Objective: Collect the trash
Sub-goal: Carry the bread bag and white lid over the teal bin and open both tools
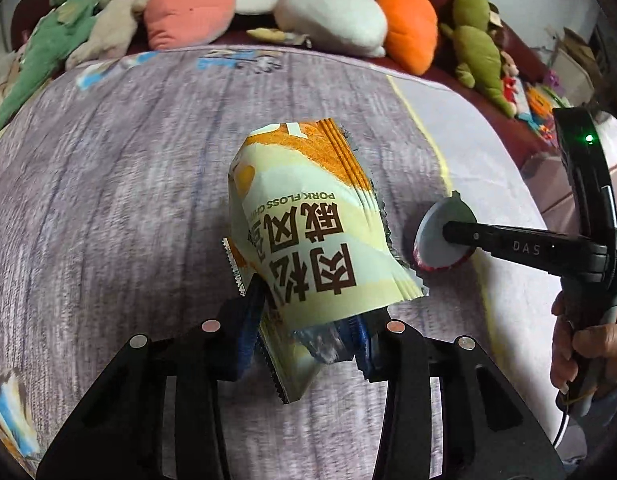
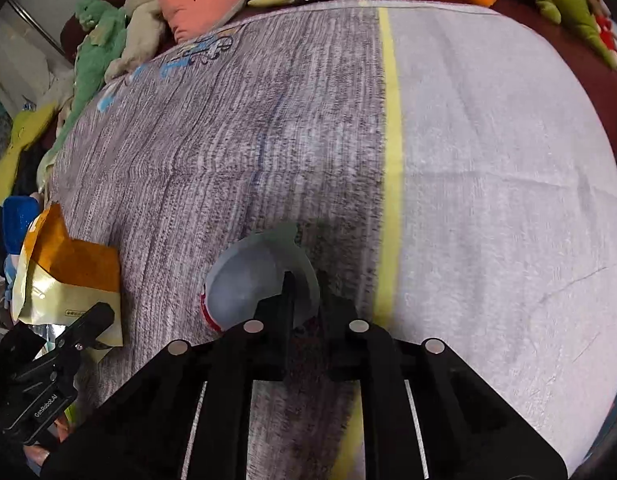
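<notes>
The left hand-held gripper (image 1: 308, 332) is clamping a snack wrapper (image 1: 308, 232) between its pads; the right hand-held gripper (image 2: 304, 320) is pinching a round lid (image 2: 252, 280) just ahead of its fingertips.

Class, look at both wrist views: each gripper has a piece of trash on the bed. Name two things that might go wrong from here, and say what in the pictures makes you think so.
1. The right gripper pinches only the rim of the thin round foil lid; it may slip or tear free.
2. The left gripper holds the snack wrapper by its crumpled lower end, so the loose upper part may flop or slide out over the towel.
</notes>
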A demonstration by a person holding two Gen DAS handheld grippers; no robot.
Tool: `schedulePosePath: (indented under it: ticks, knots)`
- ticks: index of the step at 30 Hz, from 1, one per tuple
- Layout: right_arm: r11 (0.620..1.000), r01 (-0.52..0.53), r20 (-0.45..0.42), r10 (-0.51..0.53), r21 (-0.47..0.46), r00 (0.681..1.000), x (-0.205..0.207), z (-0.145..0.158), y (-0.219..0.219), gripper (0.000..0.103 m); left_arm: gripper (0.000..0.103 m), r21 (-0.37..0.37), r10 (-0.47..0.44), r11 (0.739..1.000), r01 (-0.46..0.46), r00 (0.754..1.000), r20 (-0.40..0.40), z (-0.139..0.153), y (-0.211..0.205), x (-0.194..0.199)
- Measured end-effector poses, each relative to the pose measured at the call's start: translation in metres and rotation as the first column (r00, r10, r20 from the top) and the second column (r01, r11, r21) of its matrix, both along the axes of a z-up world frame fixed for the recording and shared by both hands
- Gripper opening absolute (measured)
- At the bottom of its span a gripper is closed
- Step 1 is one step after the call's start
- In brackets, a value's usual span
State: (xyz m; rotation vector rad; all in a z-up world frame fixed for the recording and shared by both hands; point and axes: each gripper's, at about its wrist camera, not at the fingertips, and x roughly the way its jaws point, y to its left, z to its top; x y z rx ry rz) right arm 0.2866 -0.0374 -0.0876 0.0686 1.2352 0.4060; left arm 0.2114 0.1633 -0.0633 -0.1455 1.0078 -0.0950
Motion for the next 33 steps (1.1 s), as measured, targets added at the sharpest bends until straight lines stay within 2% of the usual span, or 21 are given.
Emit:
schedulePosePath:
  ticks: [8,17,25,33]
  knots:
    - [0.999,0.043,0.036,-0.043,0.016,0.998,-0.025,0.02,-0.045,0.005,0.04,-0.003,-0.069,0.998,0.069,0.998,0.014,0.01,-0.045,-0.005]
    - [0.988,0.154,0.062,-0.156,0.032,0.986,-0.066,0.042,-0.137,0.005,0.04,-0.016,-0.207,0.978,0.207,0.978,0.02,0.02,-0.13,-0.016]
    - [0.958,0.281,0.105,-0.286,0.057,0.953,-0.105,0.06,-0.237,0.005,0.04,-0.03,-0.352,0.936,0.352,0.936,0.013,0.024,-0.227,-0.022]
    - [0.899,0.427,0.138,-0.437,0.097,0.889,-0.145,0.072,-0.346,0.006,0.04,-0.022,-0.495,0.868,0.495,0.869,0.002,0.028,-0.325,-0.037]
